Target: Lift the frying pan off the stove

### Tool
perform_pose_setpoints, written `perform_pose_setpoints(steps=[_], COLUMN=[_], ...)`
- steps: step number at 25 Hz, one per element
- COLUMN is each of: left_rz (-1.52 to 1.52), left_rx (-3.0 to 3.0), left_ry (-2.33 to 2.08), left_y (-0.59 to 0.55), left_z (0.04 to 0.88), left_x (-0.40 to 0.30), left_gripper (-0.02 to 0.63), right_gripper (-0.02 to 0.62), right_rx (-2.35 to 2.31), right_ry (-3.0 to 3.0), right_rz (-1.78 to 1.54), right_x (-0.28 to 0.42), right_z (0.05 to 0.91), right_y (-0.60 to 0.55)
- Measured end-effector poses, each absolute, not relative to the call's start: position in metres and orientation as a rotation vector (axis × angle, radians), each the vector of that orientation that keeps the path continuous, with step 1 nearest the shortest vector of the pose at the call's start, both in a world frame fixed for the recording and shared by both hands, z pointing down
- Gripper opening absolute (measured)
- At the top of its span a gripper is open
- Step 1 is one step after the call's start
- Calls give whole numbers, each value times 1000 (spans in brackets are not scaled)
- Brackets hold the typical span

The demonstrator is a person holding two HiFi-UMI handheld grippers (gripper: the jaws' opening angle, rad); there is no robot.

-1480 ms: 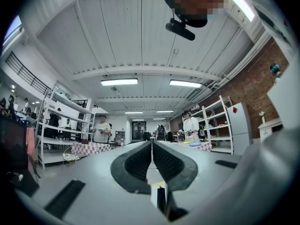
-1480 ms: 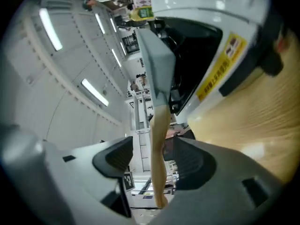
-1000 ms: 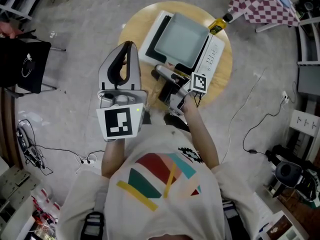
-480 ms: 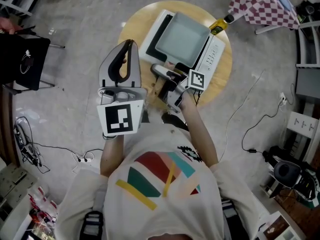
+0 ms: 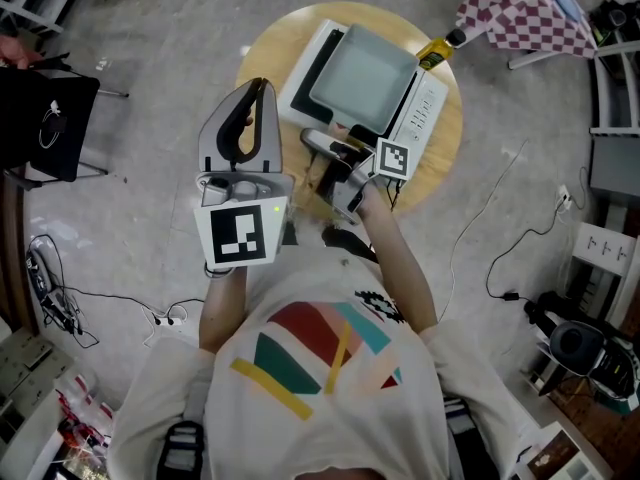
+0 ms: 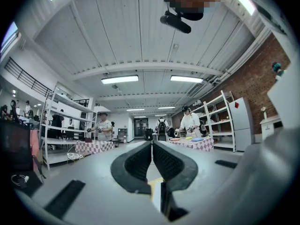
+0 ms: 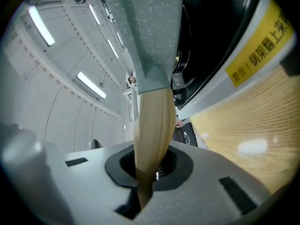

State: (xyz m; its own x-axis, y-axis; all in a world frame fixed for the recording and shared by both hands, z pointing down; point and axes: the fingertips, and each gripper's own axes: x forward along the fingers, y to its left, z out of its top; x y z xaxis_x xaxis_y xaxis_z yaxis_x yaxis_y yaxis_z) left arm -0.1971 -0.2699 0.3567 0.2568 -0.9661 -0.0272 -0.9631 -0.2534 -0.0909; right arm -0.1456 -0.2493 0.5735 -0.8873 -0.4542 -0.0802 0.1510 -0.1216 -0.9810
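Observation:
A square grey frying pan (image 5: 365, 78) sits on the white stove (image 5: 428, 108) on a round wooden table (image 5: 265, 48). Its wooden handle (image 5: 325, 144) points toward me. My right gripper (image 5: 333, 160) has just been closing, and its jaws are now shut on that handle. In the right gripper view the handle (image 7: 152, 125) runs down between the black pads of the right gripper (image 7: 149, 172), with the pan's grey body (image 7: 150, 27) above. My left gripper (image 5: 257, 88) hovers left of the table over the floor, shut and holding nothing; the left gripper (image 6: 152, 146) faces the open room.
A yellow oil bottle (image 5: 438, 50) stands at the stove's far right corner. A checkered-cloth table (image 5: 520, 8) is beyond it, a black chair (image 5: 50, 128) far left, cables (image 5: 500, 258) on the floor to the right. The stove's edge (image 7: 253, 55) lies close beside the handle.
The right gripper has shifted slightly up and left along the pan's handle toward the stove. The left gripper has barely moved.

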Motion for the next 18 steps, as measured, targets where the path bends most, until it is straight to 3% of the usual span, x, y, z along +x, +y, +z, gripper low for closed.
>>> perform_pose_setpoints(steps=[18], left_rz=[-23], left_rx=[-2417], left_ry=[1893], left_y=[-265], left_z=[356], left_x=[-202], left_gripper=[12], right_gripper=[0], right_rx=[-364], right_ry=[1790], right_rz=[-2110], right_x=[-145], right_z=[568], right_y=[-249])
